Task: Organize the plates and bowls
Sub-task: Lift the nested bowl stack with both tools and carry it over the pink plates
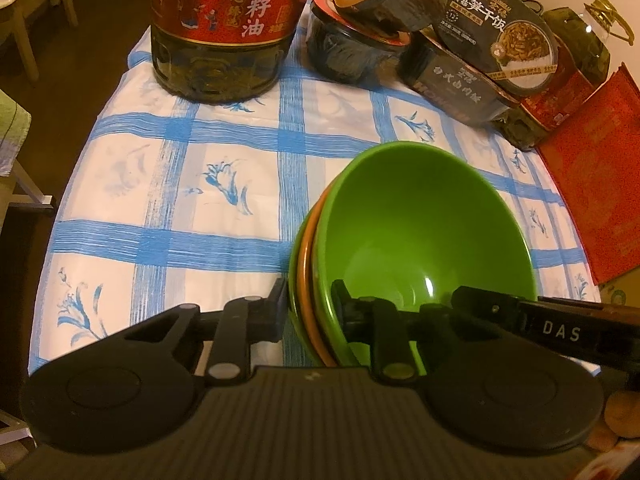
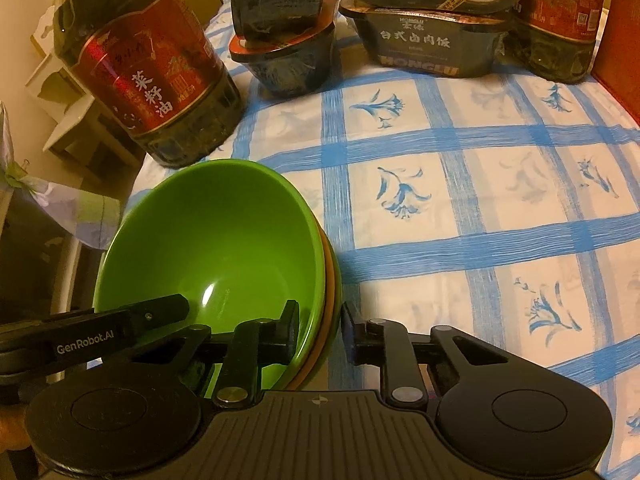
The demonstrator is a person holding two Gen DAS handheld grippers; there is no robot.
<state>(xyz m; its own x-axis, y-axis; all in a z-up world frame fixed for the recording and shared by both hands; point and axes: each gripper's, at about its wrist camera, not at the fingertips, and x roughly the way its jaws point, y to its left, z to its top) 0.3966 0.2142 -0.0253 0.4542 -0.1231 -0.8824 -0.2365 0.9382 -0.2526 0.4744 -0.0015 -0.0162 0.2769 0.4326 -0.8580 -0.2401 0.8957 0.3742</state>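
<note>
— Where are our bowls?
— The bowl stack (image 1: 420, 236), green on top, sits between both our jaws, each closed on its rim.
— Ahead?
— Blue-checked surface (image 2: 500, 220), oil jug (image 1: 216, 28), meal boxes (image 2: 424, 44).

Left tongs (image 1: 310, 312) and right tongs (image 2: 320, 330) both clamp (opposite sides) a rim.

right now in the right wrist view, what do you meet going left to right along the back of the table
Large oil bottle → stacked dark food tubs → stacked boxed rice meals → second oil bottle → red box edge.
</note>
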